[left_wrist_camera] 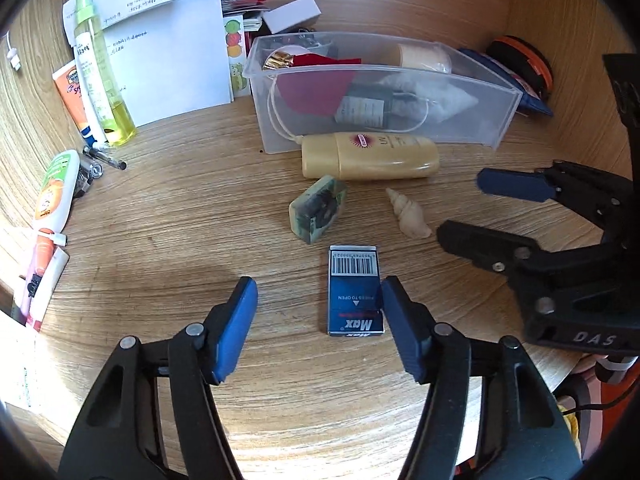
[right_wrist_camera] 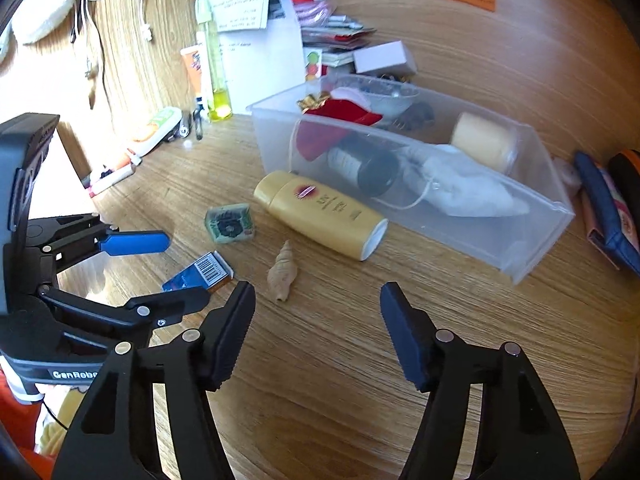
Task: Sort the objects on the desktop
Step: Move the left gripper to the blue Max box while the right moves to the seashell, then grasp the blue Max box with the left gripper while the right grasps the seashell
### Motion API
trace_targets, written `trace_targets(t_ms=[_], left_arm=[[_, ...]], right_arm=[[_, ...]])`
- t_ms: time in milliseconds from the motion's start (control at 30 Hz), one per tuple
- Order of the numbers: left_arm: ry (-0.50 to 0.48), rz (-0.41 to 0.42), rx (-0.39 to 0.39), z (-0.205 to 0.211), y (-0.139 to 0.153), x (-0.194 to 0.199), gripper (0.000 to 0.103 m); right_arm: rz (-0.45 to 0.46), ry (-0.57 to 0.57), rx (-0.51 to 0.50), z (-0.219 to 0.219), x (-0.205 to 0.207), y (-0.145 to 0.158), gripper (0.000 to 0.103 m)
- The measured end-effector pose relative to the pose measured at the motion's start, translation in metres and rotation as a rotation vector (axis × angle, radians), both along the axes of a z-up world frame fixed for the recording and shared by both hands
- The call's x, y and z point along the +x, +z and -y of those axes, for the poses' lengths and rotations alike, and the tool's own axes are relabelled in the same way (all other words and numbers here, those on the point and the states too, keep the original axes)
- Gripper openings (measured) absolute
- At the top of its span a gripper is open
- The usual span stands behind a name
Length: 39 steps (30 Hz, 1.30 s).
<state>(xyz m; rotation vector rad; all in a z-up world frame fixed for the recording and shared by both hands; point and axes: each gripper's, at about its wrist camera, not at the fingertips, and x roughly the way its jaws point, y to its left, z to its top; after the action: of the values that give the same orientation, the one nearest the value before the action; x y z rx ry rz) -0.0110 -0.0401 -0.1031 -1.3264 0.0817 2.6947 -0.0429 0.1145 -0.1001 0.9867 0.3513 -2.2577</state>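
A wooden bench (left_wrist_camera: 160, 220) carries a clear plastic bin (left_wrist_camera: 376, 76) of odds and ends. Just in front of the bin lies a yellow sunscreen bottle (left_wrist_camera: 368, 157); nearer than the bottle sit a green soap block (left_wrist_camera: 318, 213) and a seashell (left_wrist_camera: 408, 213). Nearest, a blue Max staple box (left_wrist_camera: 354, 290) lies flat between the parted fingers of the left hand-held gripper (left_wrist_camera: 318, 330), untouched. The right hand-held gripper (right_wrist_camera: 318, 330) hovers half open and empty, right of the seashell.
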Motion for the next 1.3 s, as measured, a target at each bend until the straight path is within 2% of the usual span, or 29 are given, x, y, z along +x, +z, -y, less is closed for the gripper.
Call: trace_targets(t_ms=[200,333,467,567,667,733,800,1100,1300], left_arm=[[0.004,-0.006,-0.008,0.003,0.000,-0.003,0.049],[-0.005,-0.005,0.006,0.004,0.001,-0.003,0.044],[-0.028,0.006,0.056,0.006,0.003,-0.004,0.044],[-0.027,-0.002,0.034,0.005,0.002,-0.005,0.043],[-0.019,-0.011,0.007,0.002,0.001,-0.006,0.040],[0.005,-0.023,-0.009,0.002,0.001,-0.006,0.030],[0.009,-0.029,-0.007,0.005,0.000,-0.007,0.026],[0.023,-0.021,0.039,0.011,0.003,-0.006,0.026],[0.026,-0.066,0.043,0.013,0.020,-0.001,0.026]], right_arm=[[0.041,0.057,0.043,0.022,-0.005,-0.011,0.040],[0.044,0.080,0.064,0.032,-0.005,-0.015,0.036],[0.041,0.086,0.062,0.035,-0.006,-0.015,0.032],[0.040,0.088,0.058,0.034,-0.006,-0.015,0.028],[0.042,0.086,0.054,0.033,-0.006,-0.014,0.018],[0.044,0.088,0.050,0.034,-0.006,-0.014,0.018],[0.046,0.094,0.042,0.034,-0.005,-0.014,0.018],[0.047,0.107,0.012,0.031,-0.002,-0.011,0.018],[0.018,0.105,-0.011,0.024,0.000,0.005,0.018]])
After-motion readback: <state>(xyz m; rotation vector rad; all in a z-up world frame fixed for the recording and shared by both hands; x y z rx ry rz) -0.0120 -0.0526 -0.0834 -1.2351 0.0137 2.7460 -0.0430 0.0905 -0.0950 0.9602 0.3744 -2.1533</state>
